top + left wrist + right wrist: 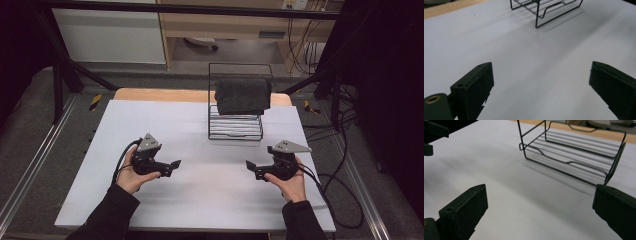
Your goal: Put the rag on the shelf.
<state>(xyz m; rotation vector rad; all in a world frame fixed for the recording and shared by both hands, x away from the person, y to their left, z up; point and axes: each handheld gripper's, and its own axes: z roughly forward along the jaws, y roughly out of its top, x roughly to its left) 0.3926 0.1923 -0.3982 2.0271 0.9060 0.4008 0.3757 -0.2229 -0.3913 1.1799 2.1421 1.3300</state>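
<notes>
1. The left hand-held gripper (pixel 172 165) hovers low over the white counter (pixel 200 200) toward its left edge, jaws spread wide with nothing between them.
2. The right hand-held gripper (pixel 250 166) hovers toward the right edge, likewise released and empty; its jaws point inward, facing the left one.
3. A black wire rack (pixel 235 127) stands near the counter's far edge, nearer the right-hand corner, well apart from both grippers.
4. A dark grey folded towel (pixel 243 96) is draped over the rack's top bar.
</notes>
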